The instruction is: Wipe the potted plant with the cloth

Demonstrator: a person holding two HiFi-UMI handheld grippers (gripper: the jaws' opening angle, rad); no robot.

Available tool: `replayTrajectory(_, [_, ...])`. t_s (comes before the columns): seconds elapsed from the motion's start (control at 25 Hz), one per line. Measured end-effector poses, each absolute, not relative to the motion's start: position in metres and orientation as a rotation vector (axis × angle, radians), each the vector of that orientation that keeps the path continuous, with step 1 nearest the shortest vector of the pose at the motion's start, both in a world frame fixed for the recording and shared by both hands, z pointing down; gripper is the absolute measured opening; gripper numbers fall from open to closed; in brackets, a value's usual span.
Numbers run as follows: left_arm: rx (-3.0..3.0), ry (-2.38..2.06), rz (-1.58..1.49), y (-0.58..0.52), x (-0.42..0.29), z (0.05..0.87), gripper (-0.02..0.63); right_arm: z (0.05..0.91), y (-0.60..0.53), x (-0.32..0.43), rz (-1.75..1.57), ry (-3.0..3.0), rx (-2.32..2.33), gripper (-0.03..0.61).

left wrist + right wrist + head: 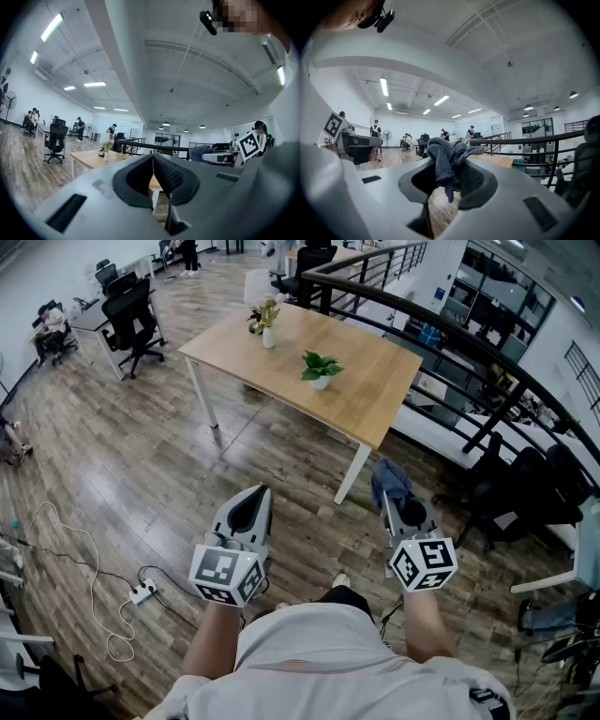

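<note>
A small green potted plant (320, 368) in a white pot stands on the wooden table (375, 390), well ahead of both grippers. A flower vase (268, 324) stands further back on that table, seen also as the vase (106, 153) in the left gripper view. My right gripper (388, 495) is shut on a bunched blue-grey cloth (391, 481), which sticks up between the jaws as the cloth (449, 161). My left gripper (250, 503) is shut with nothing in it; its tips (153, 158) meet.
Black railing (487, 352) runs behind and right of the table. Office chairs (131, 320) stand at the left, another chair (525, 493) at the right. A power strip and white cable (141, 593) lie on the wood floor. People stand far off (79, 129).
</note>
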State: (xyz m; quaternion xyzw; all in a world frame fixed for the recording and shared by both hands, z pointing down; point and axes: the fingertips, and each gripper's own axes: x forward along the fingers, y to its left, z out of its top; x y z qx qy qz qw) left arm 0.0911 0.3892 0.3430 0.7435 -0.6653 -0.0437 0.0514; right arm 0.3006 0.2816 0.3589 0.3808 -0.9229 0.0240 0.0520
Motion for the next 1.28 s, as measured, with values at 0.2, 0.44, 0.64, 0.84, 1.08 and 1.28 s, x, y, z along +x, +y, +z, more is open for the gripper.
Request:
replayTrajectory(0.2, [2.250, -2.009, -0.121, 0.393, 0.089, 0.347, 0.017, 0.358, 0.285, 0.302, 0.076, -2.800, 1.173, 0.152])
replayTrajectory(0.44, [2.248, -1.992, -0.108, 0.396, 0.087, 0.352, 0.017, 0.360, 0.288, 0.295, 0.074, -2.795, 1.162, 0.152])
replayTrajectory(0.64, [2.234, -1.997, -0.108, 0.399, 0.080, 0.354, 0.017, 0.361, 0.289, 0.289, 0.076, -2.793, 1.152, 0.152])
replayTrajectory(0.84, [2.228, -1.998, -0.114, 0.402, 0.070, 0.357, 0.017, 0.359, 0.291, 0.279, 0.116, -2.840, 1.137, 0.153])
replayTrajectory(1.08, [2.190, -1.975, -0.124, 0.390, 0.054, 0.371, 0.017, 0.368, 0.280, 0.263, 0.143, -2.830, 1.103, 0.153])
replayTrajectory(1.28, [2.181, -1.968, -0.119, 0.354, 0.043, 0.374, 0.017, 0.372, 0.241, 0.252, 0.156, -2.825, 1.088, 0.153])
